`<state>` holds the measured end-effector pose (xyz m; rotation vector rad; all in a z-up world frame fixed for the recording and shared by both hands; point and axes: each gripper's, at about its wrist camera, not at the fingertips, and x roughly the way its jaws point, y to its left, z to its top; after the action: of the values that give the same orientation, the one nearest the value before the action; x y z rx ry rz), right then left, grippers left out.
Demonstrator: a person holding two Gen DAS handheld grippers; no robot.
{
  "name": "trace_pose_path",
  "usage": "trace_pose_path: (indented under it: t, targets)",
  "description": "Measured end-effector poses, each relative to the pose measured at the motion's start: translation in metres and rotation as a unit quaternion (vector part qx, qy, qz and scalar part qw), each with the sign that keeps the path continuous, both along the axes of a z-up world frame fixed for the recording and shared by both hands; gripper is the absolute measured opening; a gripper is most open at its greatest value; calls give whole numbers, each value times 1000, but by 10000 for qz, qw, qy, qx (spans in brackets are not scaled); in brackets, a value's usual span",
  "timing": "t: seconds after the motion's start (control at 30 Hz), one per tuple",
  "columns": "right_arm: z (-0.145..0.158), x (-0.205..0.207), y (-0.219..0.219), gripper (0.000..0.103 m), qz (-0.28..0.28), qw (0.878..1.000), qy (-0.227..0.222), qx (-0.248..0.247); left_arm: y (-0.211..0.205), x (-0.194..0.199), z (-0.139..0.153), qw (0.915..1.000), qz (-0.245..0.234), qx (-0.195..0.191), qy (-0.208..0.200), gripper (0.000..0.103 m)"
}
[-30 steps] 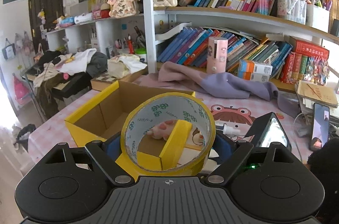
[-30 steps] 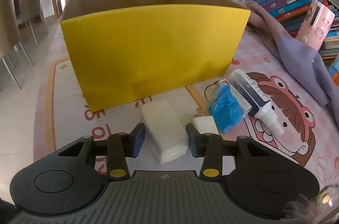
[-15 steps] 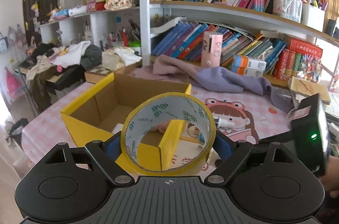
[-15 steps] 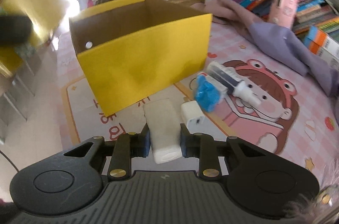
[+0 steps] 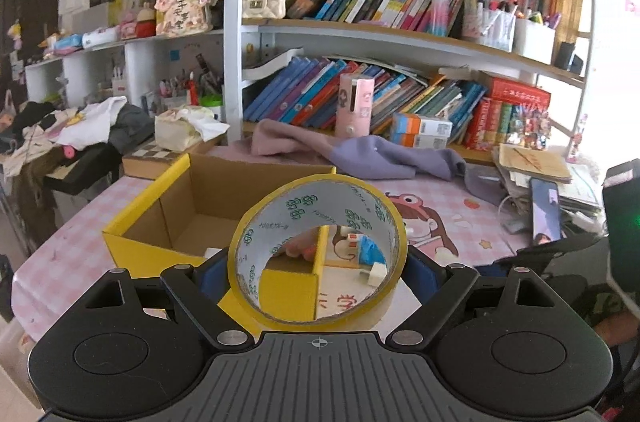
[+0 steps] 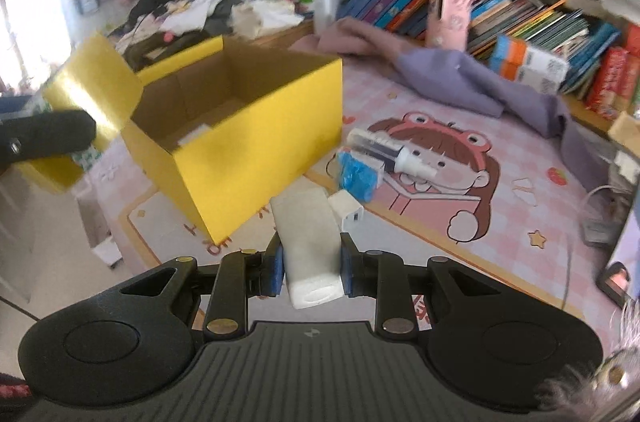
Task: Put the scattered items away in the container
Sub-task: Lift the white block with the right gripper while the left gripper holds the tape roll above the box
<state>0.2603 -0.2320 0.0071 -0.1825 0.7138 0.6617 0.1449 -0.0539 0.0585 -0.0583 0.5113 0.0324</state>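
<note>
One tape roll point(image 5: 318, 250), one yellow box point(image 6: 256, 146), one white block point(image 6: 310, 246).

Crowded bookshelves point(image 5: 400, 34) line the wall behind a pink cartoon-print tablecloth point(image 6: 500, 222).

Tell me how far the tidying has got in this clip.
Midway, it seems. The yellow box already holds something pale, hard to identify. In hand: the left tongs grip a tape roll near the box, and the right tongs hold a white block. Left on the table: a white adapter, a blue packet and a spray bottle.
</note>
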Motion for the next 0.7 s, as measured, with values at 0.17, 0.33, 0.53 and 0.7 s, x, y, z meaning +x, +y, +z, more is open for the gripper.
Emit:
trace_pose_path:
  t: [0.17,0.33,0.53,0.7]
  targets:
    - [7,-34,19,25,-425,9989,-183,-16,29,-25,-2,9997,-245,-12,-24,88]
    - [12,-75,42,25,-759,9966,-300,-85,58,-51,-9,9987,-476,-112,132,88]
    - [3,-129,70,25,-1123,9935,-176,-108,83,-87,-18,9960,-832,49,323,88]
    - [2,-163,91,25,-1143,9932,-114,-201,99,-107,-21,9950,-905,10,420,88]
